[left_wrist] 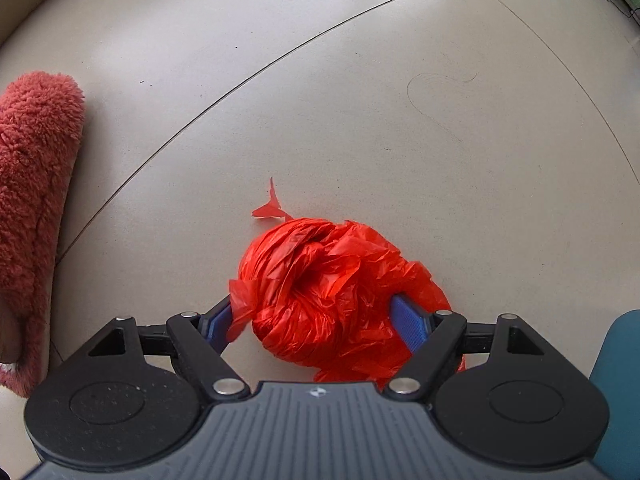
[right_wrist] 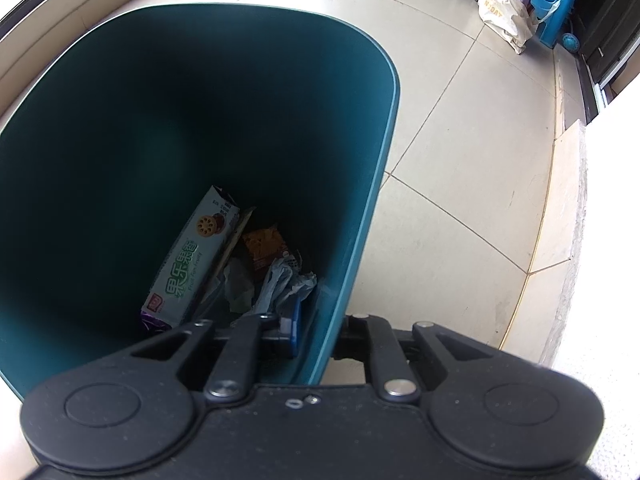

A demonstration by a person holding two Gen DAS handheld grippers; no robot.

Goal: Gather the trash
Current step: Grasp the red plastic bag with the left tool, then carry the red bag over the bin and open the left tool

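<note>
The left gripper [left_wrist: 316, 316] has its jaws closed on a crumpled red plastic bag [left_wrist: 332, 292] just above the tiled floor [left_wrist: 360, 100]. The right gripper [right_wrist: 316, 328] clamps the wall of the teal trash bin [right_wrist: 352, 240], which contains a biscuit box [right_wrist: 192, 256] and wrappers [right_wrist: 280, 280].

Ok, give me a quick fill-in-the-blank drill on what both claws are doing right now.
1. The left claw has its fingers on either side of a crumpled ____ plastic bag on the floor.
2. The right claw grips the ____ of the teal bin.
3. Inside the bin, the biscuit box leans with green ____ printed on it.

Missing words: red; wall; lettering
</note>
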